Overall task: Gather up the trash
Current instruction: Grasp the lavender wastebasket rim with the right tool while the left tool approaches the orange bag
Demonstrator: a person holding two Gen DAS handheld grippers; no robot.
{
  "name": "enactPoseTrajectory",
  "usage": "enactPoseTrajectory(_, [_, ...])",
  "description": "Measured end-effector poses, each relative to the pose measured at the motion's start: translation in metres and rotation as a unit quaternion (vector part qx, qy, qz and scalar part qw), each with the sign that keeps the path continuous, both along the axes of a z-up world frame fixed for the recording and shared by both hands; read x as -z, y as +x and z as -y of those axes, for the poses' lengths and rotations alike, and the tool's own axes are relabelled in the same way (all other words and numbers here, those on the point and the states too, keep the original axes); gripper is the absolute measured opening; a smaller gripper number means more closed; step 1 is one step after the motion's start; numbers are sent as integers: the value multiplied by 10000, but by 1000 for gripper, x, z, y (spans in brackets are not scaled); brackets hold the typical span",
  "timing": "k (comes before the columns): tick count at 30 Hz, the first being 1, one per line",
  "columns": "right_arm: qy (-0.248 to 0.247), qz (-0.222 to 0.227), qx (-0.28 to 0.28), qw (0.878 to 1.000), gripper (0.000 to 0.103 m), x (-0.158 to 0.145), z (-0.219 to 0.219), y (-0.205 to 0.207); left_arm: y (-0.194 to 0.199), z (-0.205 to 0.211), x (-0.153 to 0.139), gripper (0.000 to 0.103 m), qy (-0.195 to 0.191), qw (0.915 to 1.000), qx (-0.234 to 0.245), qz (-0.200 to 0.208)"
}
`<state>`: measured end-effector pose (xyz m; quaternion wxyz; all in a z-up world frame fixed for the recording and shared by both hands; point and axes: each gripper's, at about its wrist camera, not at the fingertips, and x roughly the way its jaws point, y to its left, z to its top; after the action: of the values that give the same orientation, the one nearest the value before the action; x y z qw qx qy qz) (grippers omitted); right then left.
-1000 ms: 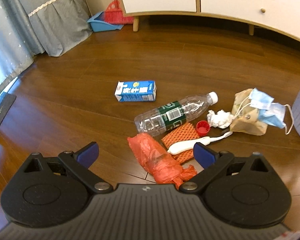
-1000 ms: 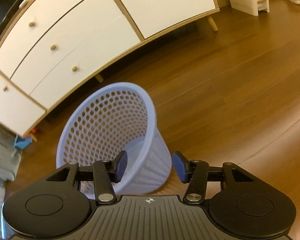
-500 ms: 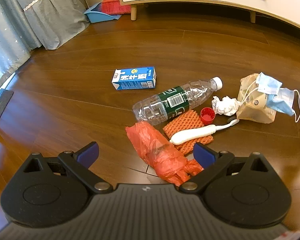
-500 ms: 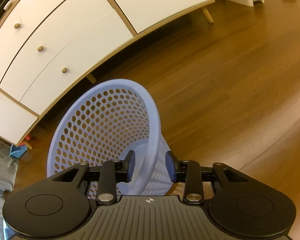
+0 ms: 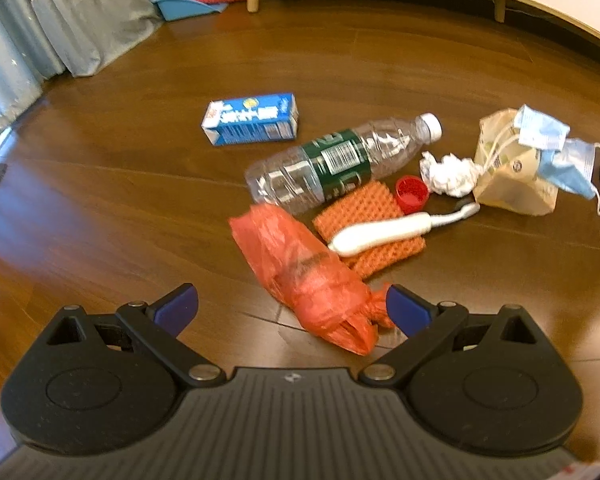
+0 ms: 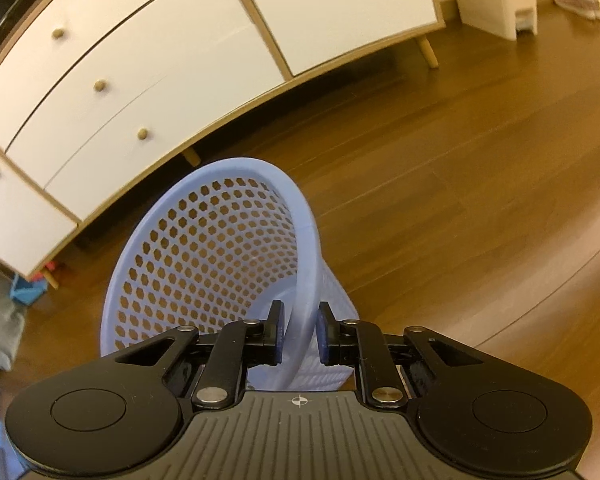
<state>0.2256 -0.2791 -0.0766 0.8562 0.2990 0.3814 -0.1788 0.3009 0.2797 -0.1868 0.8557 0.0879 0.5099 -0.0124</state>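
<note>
Wooden floor (image 5: pixel 100 208), left tool (image 5: pixel 292 308) spread wide above red bag (image 5: pixel 304 276), right tool (image 6: pixel 299 332) clamped on basket (image 6: pixel 204 248) rim

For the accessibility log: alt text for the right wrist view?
The right gripper closes its pads on the rim of a tilted lavender perforated plastic basket, on a brown wooden floor before a white drawer cabinet.
</note>
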Motion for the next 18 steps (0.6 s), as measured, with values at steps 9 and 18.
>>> enactPoseTrajectory(9, [-84, -131, -164, 9997, 10, -10, -25, 10, 6, 9, 38, 91, -40, 9996, 82, -254])
enactPoseTrajectory(18, [-58, -129, -346, 9993, 9, -19, -49, 23, 28, 9, 55, 89, -398, 9974, -479, -362])
